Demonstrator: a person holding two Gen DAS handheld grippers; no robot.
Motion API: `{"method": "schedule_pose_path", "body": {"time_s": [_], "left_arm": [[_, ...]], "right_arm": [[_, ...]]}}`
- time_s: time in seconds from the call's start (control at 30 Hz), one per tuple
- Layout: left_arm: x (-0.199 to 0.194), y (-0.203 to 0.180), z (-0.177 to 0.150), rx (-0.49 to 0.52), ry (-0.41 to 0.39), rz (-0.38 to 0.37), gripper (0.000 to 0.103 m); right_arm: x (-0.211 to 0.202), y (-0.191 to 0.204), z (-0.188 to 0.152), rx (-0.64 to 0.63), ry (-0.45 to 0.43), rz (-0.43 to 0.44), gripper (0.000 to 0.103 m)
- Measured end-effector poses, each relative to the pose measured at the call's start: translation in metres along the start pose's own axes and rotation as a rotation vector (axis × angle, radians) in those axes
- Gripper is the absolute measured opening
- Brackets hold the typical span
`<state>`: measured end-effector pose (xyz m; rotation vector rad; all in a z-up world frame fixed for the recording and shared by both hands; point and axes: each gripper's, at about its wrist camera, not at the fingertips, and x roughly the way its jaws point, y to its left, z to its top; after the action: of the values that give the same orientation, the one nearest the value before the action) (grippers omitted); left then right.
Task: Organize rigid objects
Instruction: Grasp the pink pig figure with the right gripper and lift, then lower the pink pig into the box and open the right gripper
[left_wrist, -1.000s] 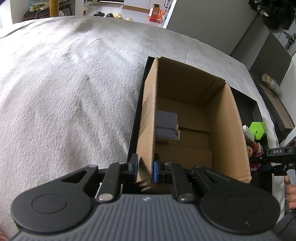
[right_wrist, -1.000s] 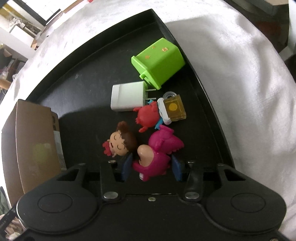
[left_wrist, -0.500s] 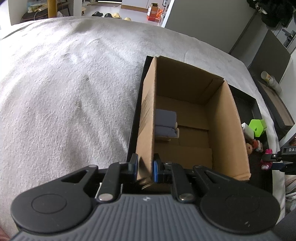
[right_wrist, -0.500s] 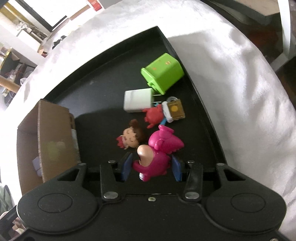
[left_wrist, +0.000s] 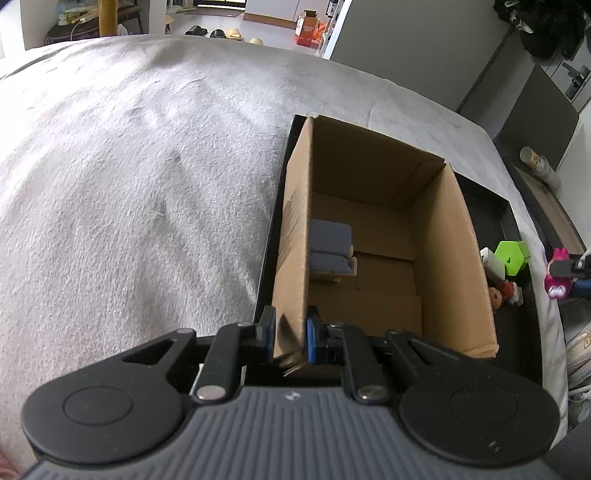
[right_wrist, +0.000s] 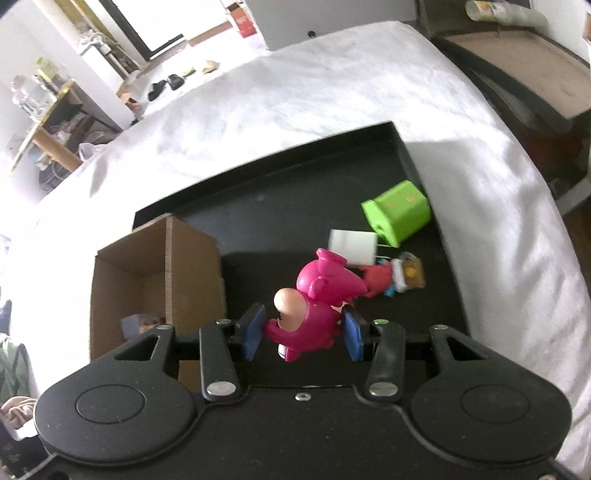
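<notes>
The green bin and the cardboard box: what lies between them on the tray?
Right wrist view: only bare black tray between the green bin and the cardboard box; the toys lie nearer.

We see a magenta figurine (right_wrist: 317, 302) with a peach snout, a lime-green bin (right_wrist: 397, 212), a white charger (right_wrist: 352, 245), a plain brown cardboard box (left_wrist: 373, 236), a black tray (right_wrist: 295, 192) and blue finger pads (right_wrist: 255, 330).

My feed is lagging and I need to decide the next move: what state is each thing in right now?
left gripper: shut on the box's near wall.
cardboard box: open-topped, upright on the tray.
grey block: inside the box.
right gripper: shut on the pink toy.
pink toy: lifted above the tray.
green cube: tipped over on the tray.
white charger: lying flat.
black tray: resting on the white cloth.
</notes>
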<state>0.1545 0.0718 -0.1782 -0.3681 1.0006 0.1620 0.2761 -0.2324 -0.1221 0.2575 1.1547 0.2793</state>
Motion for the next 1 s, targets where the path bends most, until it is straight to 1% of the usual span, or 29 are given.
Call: {"method": "schedule_pose_path", "body": {"time_s": [0.37,0.67,1.0], "left_arm": [[0.000,0.004,-0.001,-0.003,-0.008,-0.032,0.014],[0.001,0.007,-0.001,-0.010,-0.013,-0.050,0.014],[0.002,0.010,-0.001,-0.024,-0.012,-0.063,0.014]], "right_arm": [[0.000,0.054,0.005,-0.078,-0.028,0.059,0.045],[0.012,0.100,0.001,-0.148,-0.012,0.122,0.045],[0.039,0.148,-0.003,-0.210,0.036,0.179,0.045]]}}
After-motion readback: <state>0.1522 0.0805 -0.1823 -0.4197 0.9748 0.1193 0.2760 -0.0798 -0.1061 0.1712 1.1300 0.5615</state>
